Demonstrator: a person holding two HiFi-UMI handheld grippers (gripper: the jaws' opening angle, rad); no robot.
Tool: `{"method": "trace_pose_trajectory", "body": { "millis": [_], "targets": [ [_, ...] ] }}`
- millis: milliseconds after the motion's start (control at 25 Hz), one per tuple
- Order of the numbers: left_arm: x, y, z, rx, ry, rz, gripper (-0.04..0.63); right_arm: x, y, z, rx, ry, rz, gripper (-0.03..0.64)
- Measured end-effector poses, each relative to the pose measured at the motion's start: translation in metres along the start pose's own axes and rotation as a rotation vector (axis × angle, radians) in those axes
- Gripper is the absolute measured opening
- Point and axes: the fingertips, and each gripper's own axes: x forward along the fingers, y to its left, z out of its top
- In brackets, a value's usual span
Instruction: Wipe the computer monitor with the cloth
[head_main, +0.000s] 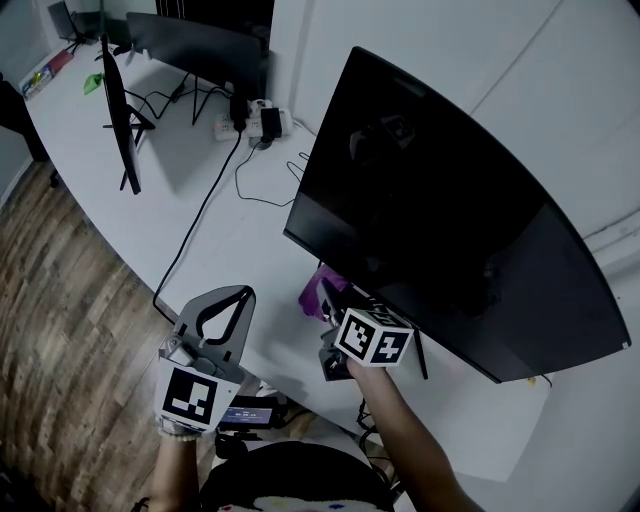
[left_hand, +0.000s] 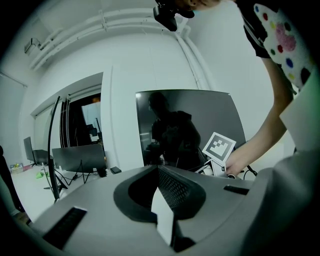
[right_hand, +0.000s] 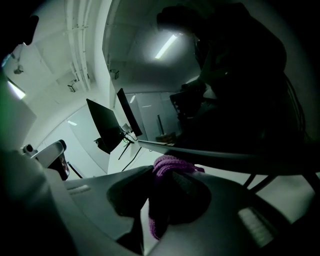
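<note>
A large dark monitor (head_main: 440, 200) stands tilted on the white table (head_main: 240, 250); it also fills the middle of the left gripper view as a dark monitor (left_hand: 210, 115). My right gripper (head_main: 330, 306) is shut on a purple knitted cloth (head_main: 312, 296) just under the screen's lower left corner. In the right gripper view the cloth (right_hand: 167, 162) bunches between the jaws, below the monitor's bottom edge (right_hand: 210, 152). My left gripper (head_main: 232, 297) hovers over the table's front edge, left of the monitor, shut with nothing in it (left_hand: 157, 169).
Two more monitors stand at the back left, one edge-on (head_main: 120, 110) and one facing away (head_main: 195, 45). A power strip (head_main: 255, 123) and a black cable (head_main: 200, 215) lie on the table. Wooden floor (head_main: 60, 300) is beyond the table's left edge.
</note>
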Motion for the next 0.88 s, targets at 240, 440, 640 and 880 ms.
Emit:
{"method": "trace_pose_trajectory", "body": {
  "millis": [240,440,640,880],
  "targets": [
    [-0.003,0.008,-0.004,0.006,0.009,0.01,0.005,0.022,0.017,0.002,-0.003,0.01,0.031,0.08],
    [-0.006,0.013,-0.007,0.002,0.012,0.023,0.005,0.039,0.028,0.005,0.029,0.003,0.046,0.08],
    [-0.01,0.019,-0.01,0.003,0.02,0.036,0.005,0.056,0.04,0.007,0.044,0.007,0.068,0.08],
    [-0.018,0.026,-0.015,-0.007,0.027,0.055,0.005,0.07,0.052,0.009,0.063,0.013,0.088,0.08]
  ]
}}
